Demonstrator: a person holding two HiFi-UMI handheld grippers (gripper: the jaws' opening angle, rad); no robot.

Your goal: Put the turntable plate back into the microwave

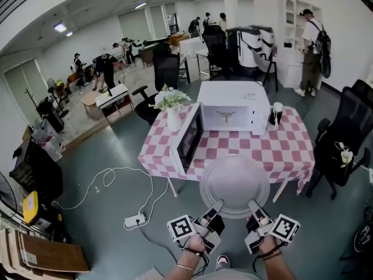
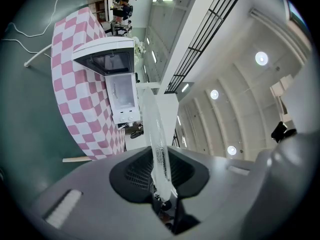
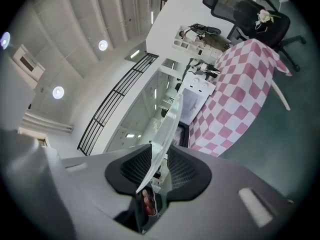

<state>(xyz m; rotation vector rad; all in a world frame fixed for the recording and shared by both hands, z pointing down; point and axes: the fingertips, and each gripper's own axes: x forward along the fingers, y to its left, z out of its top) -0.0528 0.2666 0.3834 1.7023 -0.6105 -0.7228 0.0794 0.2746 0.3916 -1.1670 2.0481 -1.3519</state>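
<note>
— Holding a clear glass plate [image 1: 234, 186] level in mid-air, is that right? Where exactly?

— Yes. It hangs in front of the table [image 1: 280, 156], short of its edge and well apart from the microwave [image 1: 233, 107]. The left gripper [image 1: 216, 207] pinches the plate's near rim on one side, and the right gripper [image 1: 253, 205] clamps the same rim on the other. Each gripper view shows glass squeezed between the jaws.

— And the microwave?

— White, on a pink checked cloth [image 1: 256, 147]. Its door [image 1: 189, 140] is wide open, with no plate showing inside.

— How far along, then?

— I'd judge the plate is picked up and the door is ready. Carrying it across, sliding it in and letting go remain.
</note>
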